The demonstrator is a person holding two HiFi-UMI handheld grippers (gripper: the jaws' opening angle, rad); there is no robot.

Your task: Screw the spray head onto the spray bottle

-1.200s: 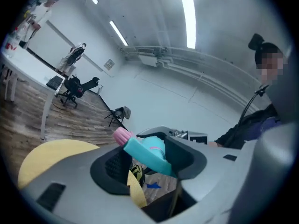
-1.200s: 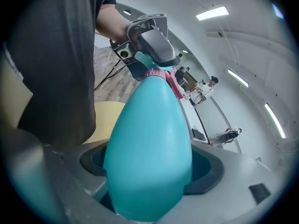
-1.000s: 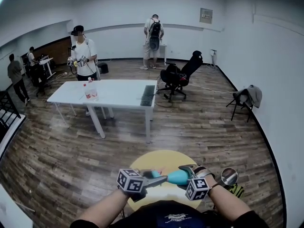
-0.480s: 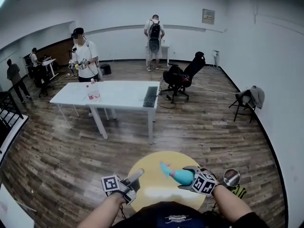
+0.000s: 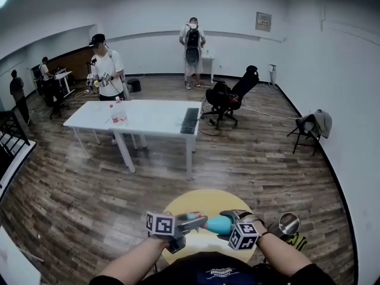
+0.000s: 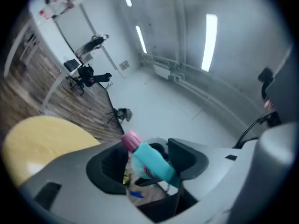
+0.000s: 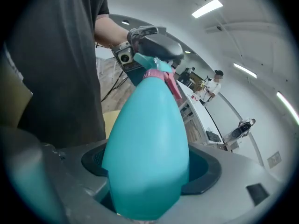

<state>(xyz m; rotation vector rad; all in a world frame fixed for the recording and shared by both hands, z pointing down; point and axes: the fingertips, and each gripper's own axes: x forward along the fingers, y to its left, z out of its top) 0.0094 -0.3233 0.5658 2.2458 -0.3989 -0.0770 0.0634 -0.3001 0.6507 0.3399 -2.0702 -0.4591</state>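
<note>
Teal spray bottle [image 5: 221, 224] lies level (axis crosswise), neck pointing left.

In the right gripper view the base of the spray bottle [image 7: 149, 143] sinks out of sight between the jaws at lower centre. At upper centre the left gripper [image 7: 156, 45], jaws closing around the spray head [image 7: 161, 76], covers all but a bit of pink — in the head view, bottom centre, that head is too small to tell.

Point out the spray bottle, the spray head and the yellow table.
spray bottle [image 7: 149, 148], right gripper view, middle of teal body
spray head [image 6: 150, 164], left gripper view, teal housing
yellow table [image 5: 205, 199], head view, bare far top
</note>
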